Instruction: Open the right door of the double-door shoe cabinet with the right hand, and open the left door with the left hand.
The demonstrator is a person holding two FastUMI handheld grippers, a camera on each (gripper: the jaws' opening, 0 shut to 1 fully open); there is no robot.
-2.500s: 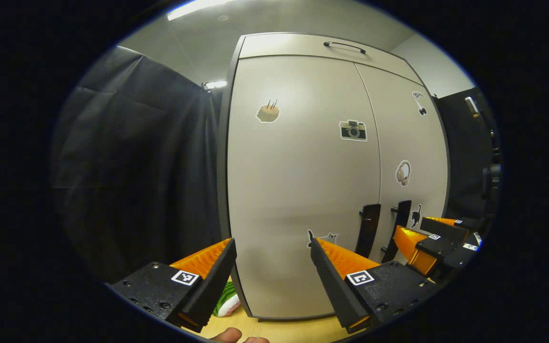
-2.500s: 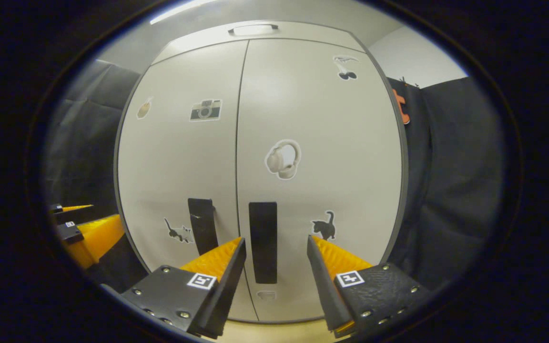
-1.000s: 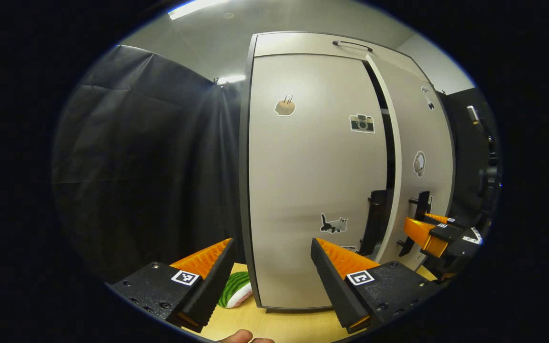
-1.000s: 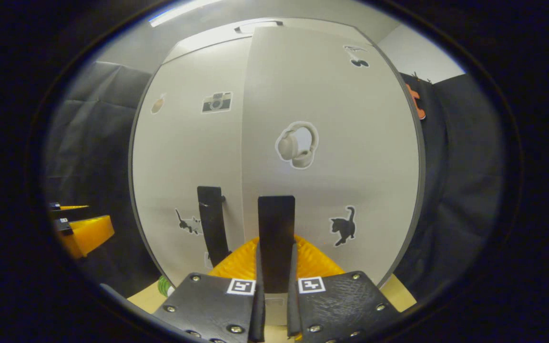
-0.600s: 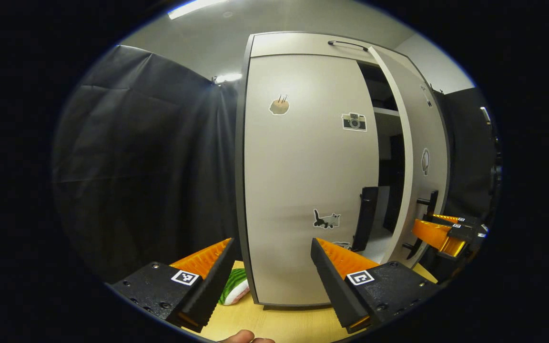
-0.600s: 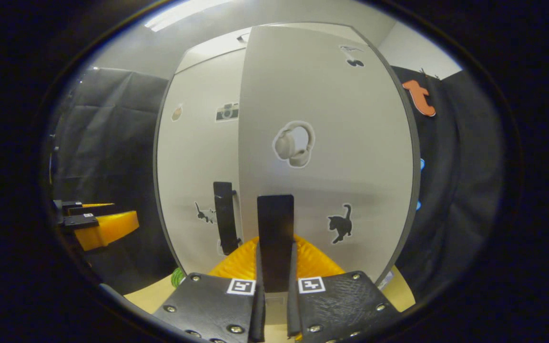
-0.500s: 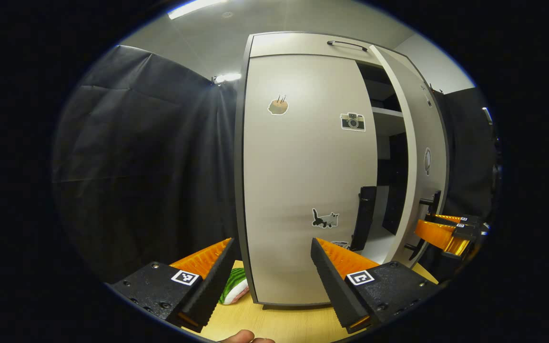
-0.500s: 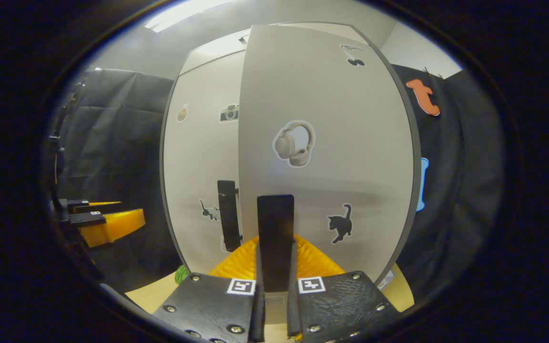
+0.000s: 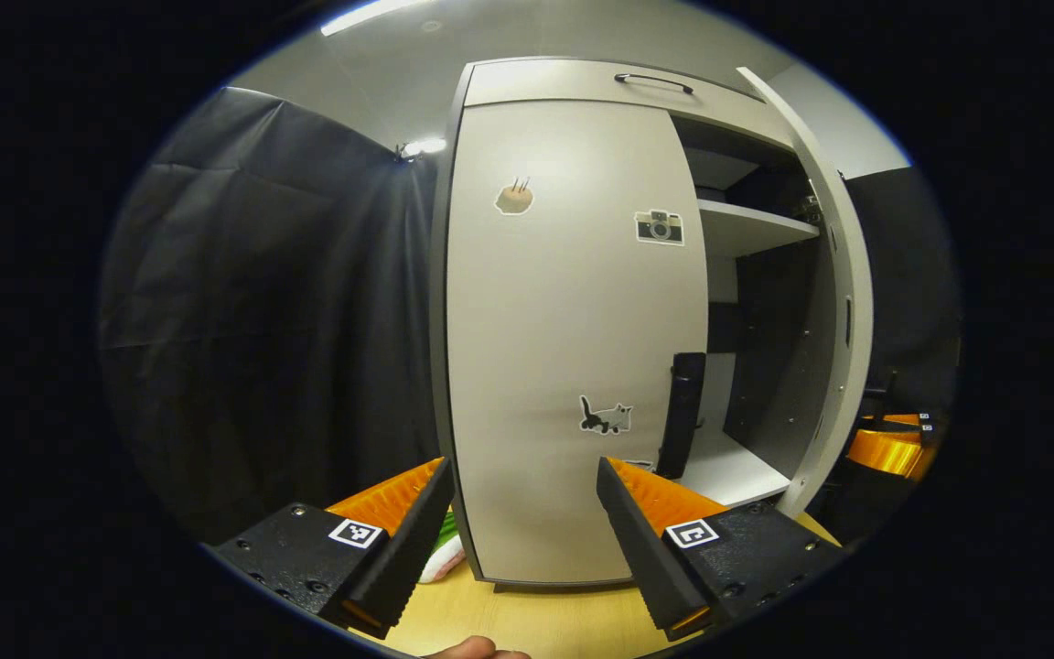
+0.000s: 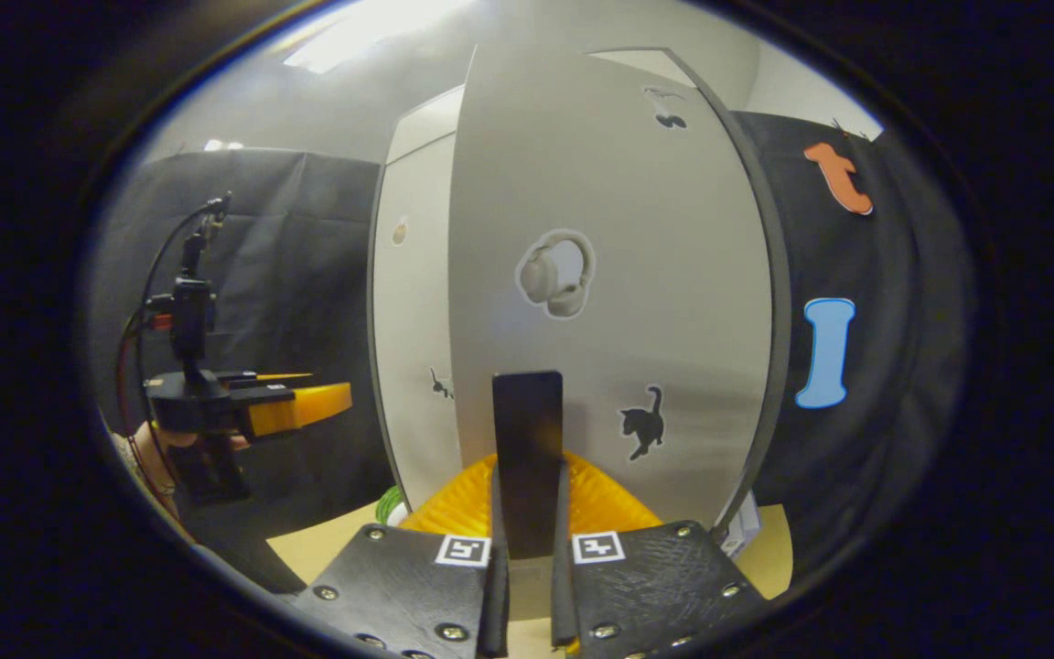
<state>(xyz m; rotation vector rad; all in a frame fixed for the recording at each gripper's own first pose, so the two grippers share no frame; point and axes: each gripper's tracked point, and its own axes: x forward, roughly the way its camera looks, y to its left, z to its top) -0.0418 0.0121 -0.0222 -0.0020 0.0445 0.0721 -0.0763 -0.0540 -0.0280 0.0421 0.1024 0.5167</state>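
We have the right gripper (image 10: 528, 549) closed on the black handle (image 10: 527, 458) of the right door (image 10: 618, 275), both fingers pressing its two sides near its lower end. In the left gripper view that door (image 9: 843, 275) stands swung well out from the shoe cabinet (image 9: 582, 82), and we look past its edge to a white shelf (image 9: 751, 224) and the pale cabinet floor (image 9: 733, 467) inside. The step in hand is finishing this swing, and we judge it most of the way done.

To do it well, we let the wrist turn with the door, so the fingers stay square on the handle and do not twist it. We follow the arc set by the hinge at the cabinet's right edge and do not pull straight back. We ease off before the hinge reaches its stop. We cannot see how close the door comes to the black cloth behind it, so we go slowly there.

The left gripper (image 9: 524, 513) is wide open and holds nothing. It points at the lower part of the left door (image 9: 573, 348), which is shut. That door's handle (image 9: 682, 412) stands upright at the door's right edge, beside the opening. Next, we judge, the left gripper must shift toward that edge and straddle the handle before closing.
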